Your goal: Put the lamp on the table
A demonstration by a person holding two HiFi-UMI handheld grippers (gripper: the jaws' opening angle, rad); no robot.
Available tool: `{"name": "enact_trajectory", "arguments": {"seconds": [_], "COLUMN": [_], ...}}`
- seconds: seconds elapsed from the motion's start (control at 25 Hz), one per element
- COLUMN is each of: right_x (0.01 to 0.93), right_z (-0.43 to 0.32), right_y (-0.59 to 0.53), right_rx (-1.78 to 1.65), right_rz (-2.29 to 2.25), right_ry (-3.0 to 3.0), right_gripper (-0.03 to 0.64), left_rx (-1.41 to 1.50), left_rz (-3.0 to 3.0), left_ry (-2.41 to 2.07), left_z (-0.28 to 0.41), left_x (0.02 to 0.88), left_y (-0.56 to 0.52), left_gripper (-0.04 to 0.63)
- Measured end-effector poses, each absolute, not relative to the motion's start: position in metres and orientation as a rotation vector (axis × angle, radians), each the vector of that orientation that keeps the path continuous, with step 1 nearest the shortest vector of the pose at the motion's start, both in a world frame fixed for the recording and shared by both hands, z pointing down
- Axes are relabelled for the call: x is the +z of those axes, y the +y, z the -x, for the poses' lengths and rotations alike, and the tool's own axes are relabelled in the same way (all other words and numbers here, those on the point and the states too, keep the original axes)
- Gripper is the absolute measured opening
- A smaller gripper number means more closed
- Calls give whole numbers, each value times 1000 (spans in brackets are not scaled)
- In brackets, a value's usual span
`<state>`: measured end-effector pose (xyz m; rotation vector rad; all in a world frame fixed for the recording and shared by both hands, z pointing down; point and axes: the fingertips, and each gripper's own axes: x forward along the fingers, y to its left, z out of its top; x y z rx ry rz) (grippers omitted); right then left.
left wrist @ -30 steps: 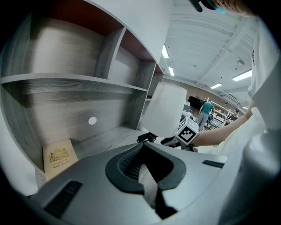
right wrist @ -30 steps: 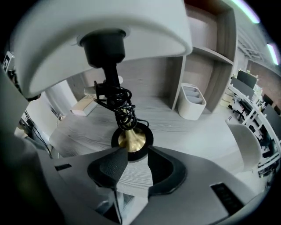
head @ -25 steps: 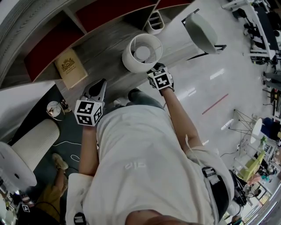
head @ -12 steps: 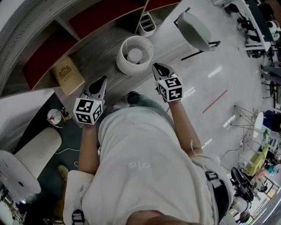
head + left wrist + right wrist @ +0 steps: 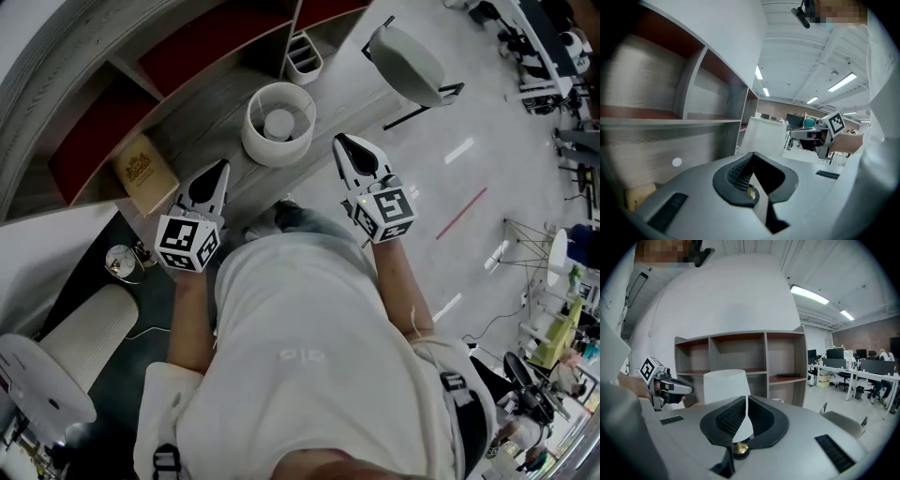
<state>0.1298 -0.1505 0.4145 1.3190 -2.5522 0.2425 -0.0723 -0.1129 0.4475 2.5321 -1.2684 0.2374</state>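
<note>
Lamp (image 5: 278,124) stands upright on the grey wood worktop (image 5: 202,131), shade opening facing up at my head camera. It sits in front of the shelf unit (image 5: 103,131) with the red-backed compartments, closer to the worktop's near edge than to the shelf fronts.

Left tongs (image 5: 219,169): pointing at the worktop, left of the lamp and apart from it. In the left gripper view the pads look pressed together with nothing between them, though the angle there is awkward, so I hold that loosely.

Right tongs (image 5: 341,142): just right of the lamp, not touching the shade. The jaws are closing, tips already meeting, and only a thin wedge of the shade behind shows through lower down. Nothing is pinched.

Edges and room:
- A tan book (image 5: 142,172) lies flat on the worktop to the left, well clear of the lamp. Bare wood runs between the two.
- A small white holder (image 5: 303,58) sits beyond the lamp toward the shelf end, with a gap between them.
- To the right the pale floor (image 5: 450,131) is wide open. The nearest thing is a chair (image 5: 406,64), well apart from the right tongs.
- My torso fills the lower frame and hides the worktop's near edge beneath the tongs.
</note>
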Motion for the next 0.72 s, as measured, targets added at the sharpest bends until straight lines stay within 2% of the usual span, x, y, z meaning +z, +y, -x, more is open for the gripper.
{"name": "enact_trajectory", "arguments": {"seconds": [0.72], "right_x": [399], "right_z": [-117], "right_y": [-132], "right_rx": [183], "right_rz": [-1285], "right_ry": [-2659], "right_gripper": [32], "left_rx": [181], "left_rz": [-2581], "left_ry": [-1291], "left_z": [69], "left_x": [426], "left_y": [-108], "left_gripper": [14]}}
